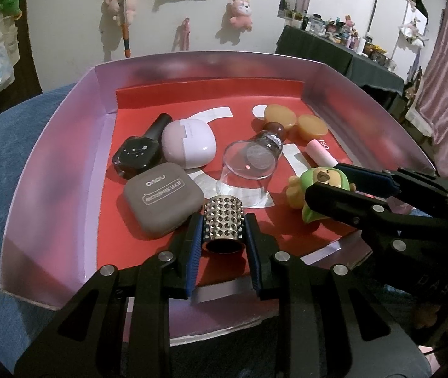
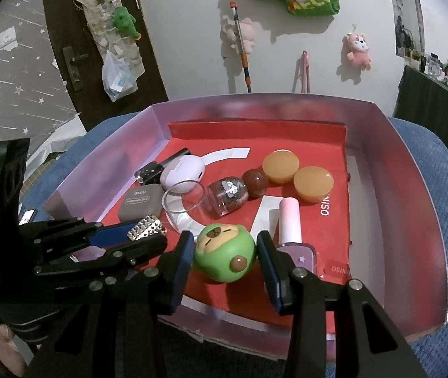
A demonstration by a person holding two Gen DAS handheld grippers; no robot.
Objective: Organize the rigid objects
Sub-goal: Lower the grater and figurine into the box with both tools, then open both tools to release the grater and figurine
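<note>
A red-floored cardboard tray with lilac walls holds several small items. My left gripper is shut on a studded silver cylinder, at the tray's near edge; the cylinder also shows in the right wrist view. My right gripper has its jaws on either side of a green bear-faced toy, the left pad touching, a small gap on the right. The toy also shows in the left wrist view.
In the tray: a grey case, a lilac earbud case, a black bottle, a clear cup, a glitter bottle, two amber discs, a pink tube. Blue cloth lies under the tray.
</note>
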